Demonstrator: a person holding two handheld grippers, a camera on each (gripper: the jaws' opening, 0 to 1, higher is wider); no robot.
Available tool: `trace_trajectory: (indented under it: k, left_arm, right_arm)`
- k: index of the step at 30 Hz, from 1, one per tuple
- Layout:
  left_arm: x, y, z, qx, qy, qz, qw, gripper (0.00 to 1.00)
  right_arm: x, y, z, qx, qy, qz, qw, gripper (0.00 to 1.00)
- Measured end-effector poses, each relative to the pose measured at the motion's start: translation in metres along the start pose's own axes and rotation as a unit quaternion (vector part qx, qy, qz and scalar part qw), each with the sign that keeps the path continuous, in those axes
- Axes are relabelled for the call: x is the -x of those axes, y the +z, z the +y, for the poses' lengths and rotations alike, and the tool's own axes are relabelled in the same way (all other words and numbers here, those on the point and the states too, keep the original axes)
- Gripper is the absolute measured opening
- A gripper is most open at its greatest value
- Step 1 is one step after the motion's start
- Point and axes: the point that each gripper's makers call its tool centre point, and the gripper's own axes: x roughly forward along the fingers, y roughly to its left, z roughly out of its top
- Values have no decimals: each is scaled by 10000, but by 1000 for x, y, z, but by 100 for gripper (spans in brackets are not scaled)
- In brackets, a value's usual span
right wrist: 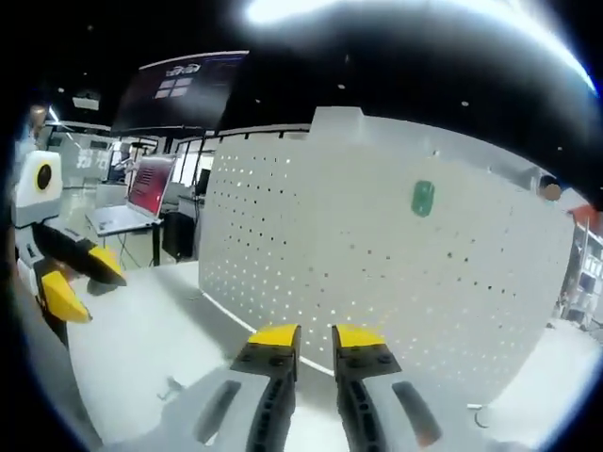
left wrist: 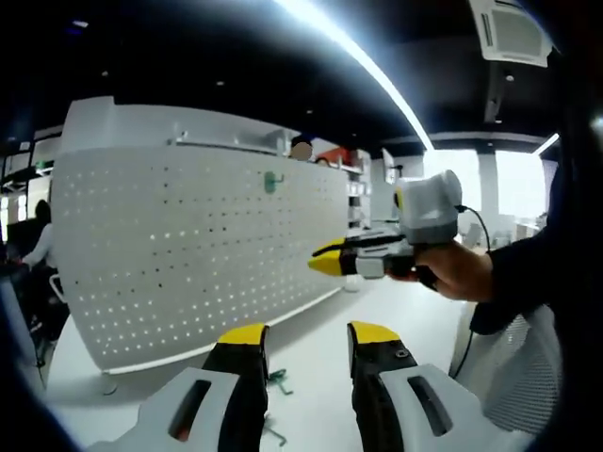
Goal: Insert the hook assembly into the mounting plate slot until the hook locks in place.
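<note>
A white perforated mounting plate [left wrist: 198, 254] stands upright on a white table [left wrist: 377, 311]. A small green hook assembly [left wrist: 272, 181] sits on its upper face, and it appears again in the right gripper view [right wrist: 422, 198] on the plate [right wrist: 358, 273]. My left gripper [left wrist: 309, 335] is open and holds nothing, its yellow tips well short of the plate. A loose green-and-metal hook [left wrist: 277, 379] lies on the table between its jaws. My right gripper [right wrist: 317, 337] has a narrow gap between its jaws, with nothing in it. It enters the left gripper view [left wrist: 327, 259], held by a hand [left wrist: 457, 271].
The left gripper [right wrist: 75, 281] shows at the left of the right gripper view, jaws apart. A small metal hook [right wrist: 171, 386] lies on the table. A laptop with a red screen [right wrist: 141, 193] stands on a desk behind. A person sits far left [left wrist: 40, 240].
</note>
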Motion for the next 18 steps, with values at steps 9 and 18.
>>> trace_trajectory:
  k: [9, 18]
  left_arm:
    - [-2, -2, -3, -24, 30, 77, 10000, 34]
    - [9, 8, 3, 68, 337, -30, 9994, 34]
  right_arm:
    - [-3, -3, 13, 80, 280, 24, 9996, 12]
    - [-2, -4, 25, 165, 568, 14, 9982, 13]
